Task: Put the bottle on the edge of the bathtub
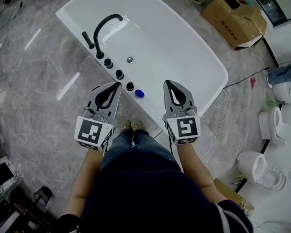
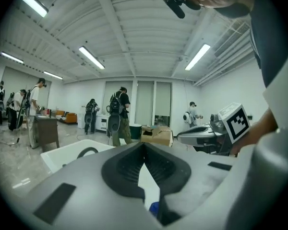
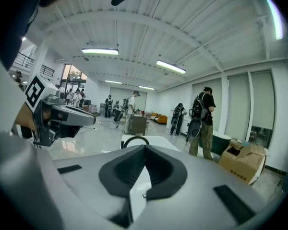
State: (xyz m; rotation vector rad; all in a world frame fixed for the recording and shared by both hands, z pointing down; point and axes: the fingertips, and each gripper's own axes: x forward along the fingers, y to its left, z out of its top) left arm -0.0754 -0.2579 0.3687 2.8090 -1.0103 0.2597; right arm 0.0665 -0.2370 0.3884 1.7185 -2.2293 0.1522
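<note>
Standing upright on the near rim of the white bathtub (image 1: 169,38), the blue-capped bottle (image 1: 139,93) is just beside the last of the black knobs (image 1: 130,86) that run down from the black faucet (image 1: 105,27). It lies between the two grippers and touches neither. The left gripper (image 1: 118,85) hovers over the rim next to the knobs, its jaws pressed together at the tips with nothing between them; in the left gripper view a bit of the blue cap (image 2: 154,208) shows below the closed tips. The right gripper (image 1: 167,84) hangs over the basin, jaws likewise clenched on nothing. A cardboard box (image 1: 235,16) sits on the grey floor beyond the tub
</note>
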